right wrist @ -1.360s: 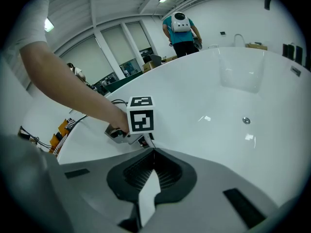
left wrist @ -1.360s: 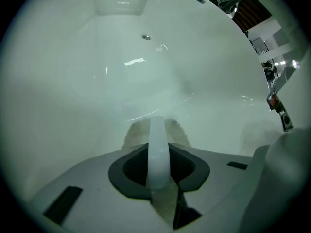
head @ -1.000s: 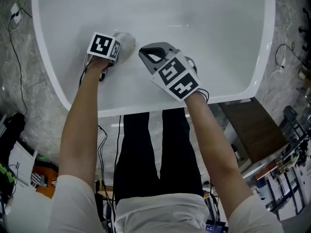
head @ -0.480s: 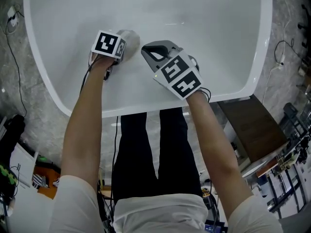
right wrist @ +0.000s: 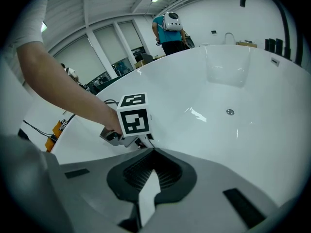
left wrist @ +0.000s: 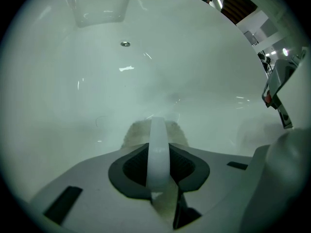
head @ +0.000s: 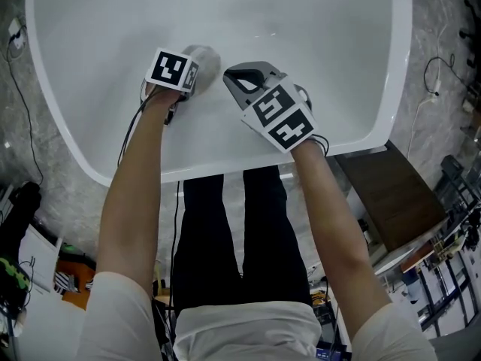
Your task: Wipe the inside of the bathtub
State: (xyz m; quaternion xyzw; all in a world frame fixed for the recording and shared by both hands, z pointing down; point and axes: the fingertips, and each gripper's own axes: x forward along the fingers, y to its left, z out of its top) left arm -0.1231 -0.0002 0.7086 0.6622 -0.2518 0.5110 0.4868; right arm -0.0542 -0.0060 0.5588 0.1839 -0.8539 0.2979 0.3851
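Note:
The white bathtub (head: 98, 173) fills the top of the head view, and both grippers reach inside it near the front wall. My left gripper (head: 188, 74) is shut on a grey-beige cloth (head: 204, 57) that is pressed against the tub's inner surface. In the left gripper view the cloth (left wrist: 138, 132) bulges out past the closed fingertips (left wrist: 158, 130). Just to the right, my right gripper (head: 239, 75) hangs over the tub wall with its jaws shut on nothing. In the right gripper view the right gripper (right wrist: 147, 191) faces the left gripper's marker cube (right wrist: 133, 114).
A small round metal fitting (left wrist: 125, 43) sits on the far tub wall, also seen as a fitting (right wrist: 230, 111) in the right gripper view. A brown cabinet (head: 391, 201) stands right of the tub. Cables (head: 22, 89) lie on the stone floor. A person (right wrist: 170, 28) stands behind the tub.
The left gripper has slid the cloth a little to the right along the tub's inner surface. The right gripper has shifted the same way beside it.

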